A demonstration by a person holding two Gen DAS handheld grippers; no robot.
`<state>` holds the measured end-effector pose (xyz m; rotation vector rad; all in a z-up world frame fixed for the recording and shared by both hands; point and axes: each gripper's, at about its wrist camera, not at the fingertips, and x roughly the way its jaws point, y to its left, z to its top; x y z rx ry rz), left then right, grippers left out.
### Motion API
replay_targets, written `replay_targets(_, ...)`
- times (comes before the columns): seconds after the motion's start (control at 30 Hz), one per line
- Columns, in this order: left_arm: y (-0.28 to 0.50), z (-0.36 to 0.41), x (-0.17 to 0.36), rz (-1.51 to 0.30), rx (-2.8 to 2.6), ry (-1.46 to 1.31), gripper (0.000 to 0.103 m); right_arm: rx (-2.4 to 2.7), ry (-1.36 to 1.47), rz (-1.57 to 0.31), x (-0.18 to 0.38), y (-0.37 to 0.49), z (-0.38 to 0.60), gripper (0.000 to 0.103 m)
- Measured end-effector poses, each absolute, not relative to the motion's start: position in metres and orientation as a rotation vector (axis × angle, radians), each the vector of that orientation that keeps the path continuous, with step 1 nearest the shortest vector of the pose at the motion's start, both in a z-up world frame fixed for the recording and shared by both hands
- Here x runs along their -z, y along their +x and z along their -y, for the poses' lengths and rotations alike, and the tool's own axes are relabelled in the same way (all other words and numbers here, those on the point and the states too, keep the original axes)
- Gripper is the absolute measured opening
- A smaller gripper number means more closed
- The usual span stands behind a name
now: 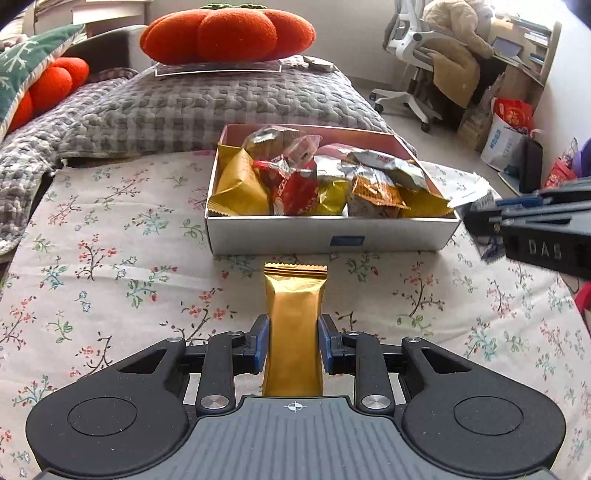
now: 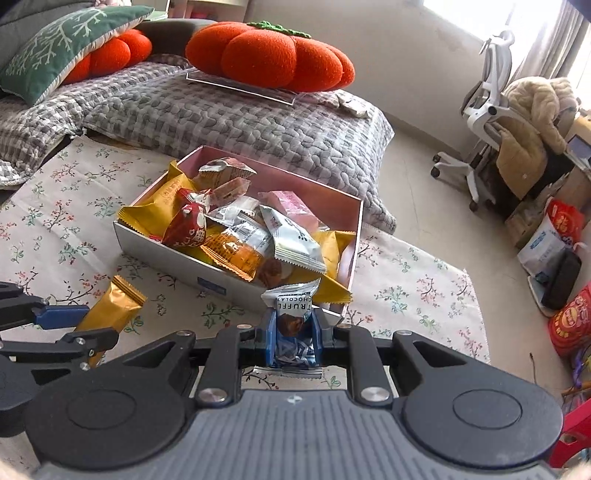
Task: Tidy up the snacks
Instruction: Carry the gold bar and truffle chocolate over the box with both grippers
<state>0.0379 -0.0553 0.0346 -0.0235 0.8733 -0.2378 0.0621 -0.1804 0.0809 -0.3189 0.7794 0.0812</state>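
Holding one snack per claw, both short of the box [image 1: 328, 236]. Left gripper [image 1: 292, 343] pinched across mid-body of gold bar pack [image 1: 293, 332], just before box's front wall. Right gripper [image 2: 294, 332] clamped on truffle chocolate pouch [image 2: 293, 314] at box's near corner. Probably light, slick foil, crushable contents; grip mid-body, not crimped ends.

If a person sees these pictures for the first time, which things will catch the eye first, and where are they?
The open white cardboard box full of mixed snack packets sits mid-scene on the floral cloth. The left gripper brackets a long gold foil snack bar lying before the box, while the right gripper holds a blue-and-white truffle chocolate packet near its corner. Behind, a big orange pumpkin-shaped plush cushion rests on grey quilted bedding.
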Motion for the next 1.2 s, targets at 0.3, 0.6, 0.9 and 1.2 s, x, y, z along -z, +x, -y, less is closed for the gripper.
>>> replay_targets(0.3,0.038,0.069,-0.061,-0.833,0.198,-0.025,0.025,-0.144,-0.066,-0.854,-0.087,0.067,0.199,0.017)
replay_targets(0.6,0.04,0.084,-0.086,-0.791,0.169,-0.036,0.026,-0.246,0.165,-0.867,-0.099,0.067,0.224,0.017)
replay_targets(0.9,0.043,0.097,-0.092,-0.771,0.159,-0.03,0.026,-0.299,0.25,-0.862,-0.104,0.067,0.234,0.017)
replay_targets(1.2,0.058,0.119,-0.097,-0.764,0.151,0.045,0.026,-0.279,0.282,-0.818,-0.107,0.077,0.256,0.017)
